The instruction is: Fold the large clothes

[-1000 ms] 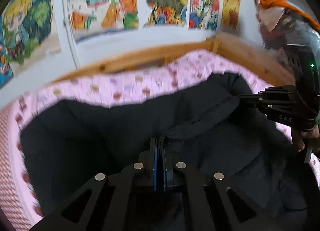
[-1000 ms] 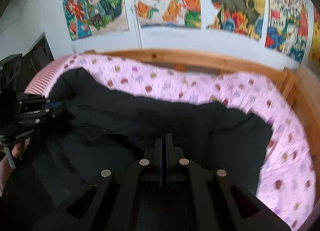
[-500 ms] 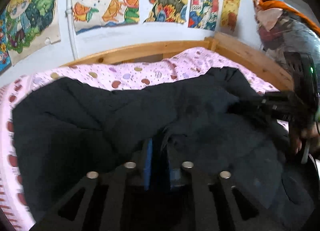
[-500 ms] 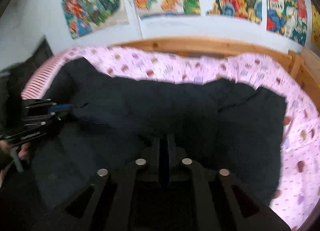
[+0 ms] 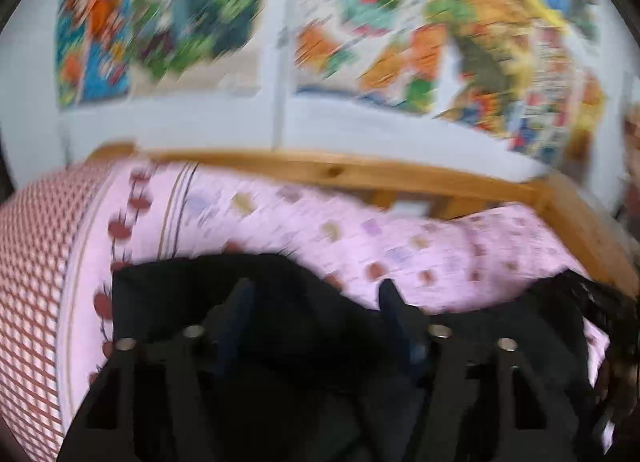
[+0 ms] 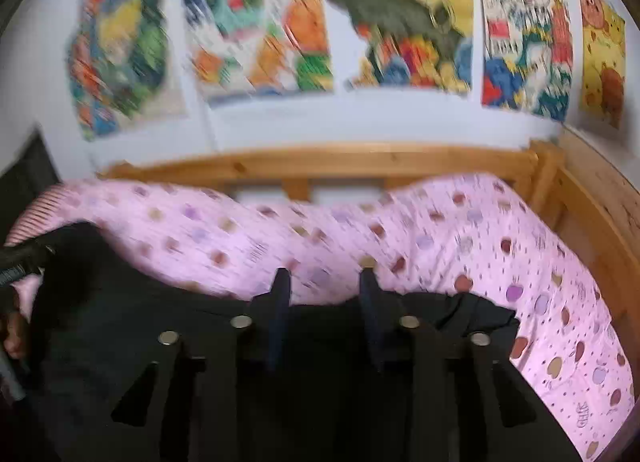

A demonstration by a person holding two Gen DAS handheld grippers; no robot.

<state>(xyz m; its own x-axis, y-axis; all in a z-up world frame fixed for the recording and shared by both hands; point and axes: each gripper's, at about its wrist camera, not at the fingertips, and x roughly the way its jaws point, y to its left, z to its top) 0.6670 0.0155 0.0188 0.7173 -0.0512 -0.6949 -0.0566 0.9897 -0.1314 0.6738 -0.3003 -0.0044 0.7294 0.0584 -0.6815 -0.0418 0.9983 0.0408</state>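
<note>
Now both grippers stand open over the dark garment on the pink sheet.

Largest first: the bed sheet (image 6: 460, 238) fills the view out to the wooden frame (image 6: 320, 161) at 12 o'clock, and the black garment (image 6: 100, 322) lies flat across 6 to 9 o'clock, its far edge laid in a line. One fold looks done; further folds and squaring seem left. Half a second ago each gripper was clamped on cloth; now the left gripper (image 5: 314, 296) and the right gripper (image 6: 324, 286) have their fingers spread apart with nothing between them, and more sheet shows beyond the garment.
</note>
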